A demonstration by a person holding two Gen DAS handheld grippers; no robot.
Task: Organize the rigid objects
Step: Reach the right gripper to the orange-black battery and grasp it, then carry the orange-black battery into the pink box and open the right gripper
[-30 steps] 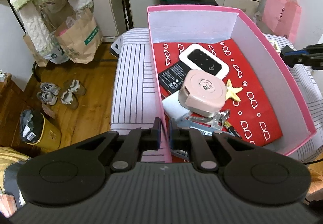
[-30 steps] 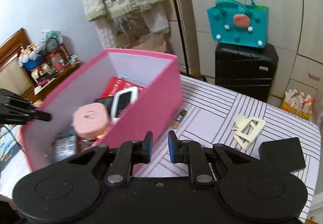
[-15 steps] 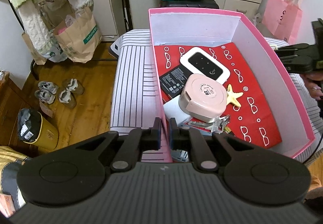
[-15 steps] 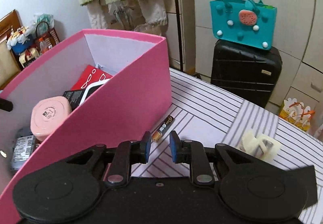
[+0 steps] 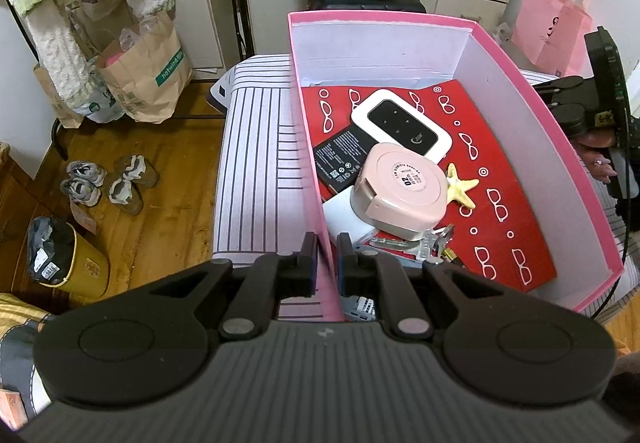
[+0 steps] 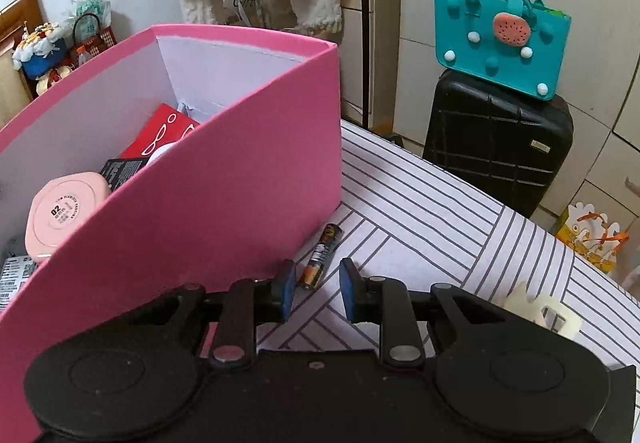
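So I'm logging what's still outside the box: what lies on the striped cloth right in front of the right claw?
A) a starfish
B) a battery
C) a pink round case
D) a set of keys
B: the battery lies on the striped cloth beside the pink box, just ahead of the open right claw.

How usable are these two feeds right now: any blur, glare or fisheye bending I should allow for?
Left wrist view: sharp, evenly lit, no glare; the pink cardboard box has rims that bow outward. Right wrist view: slightly softer, the small orange-and-black battery still clear; the black hard-shell suitcase leans with distortion, and dark vignetting cuts the corners.
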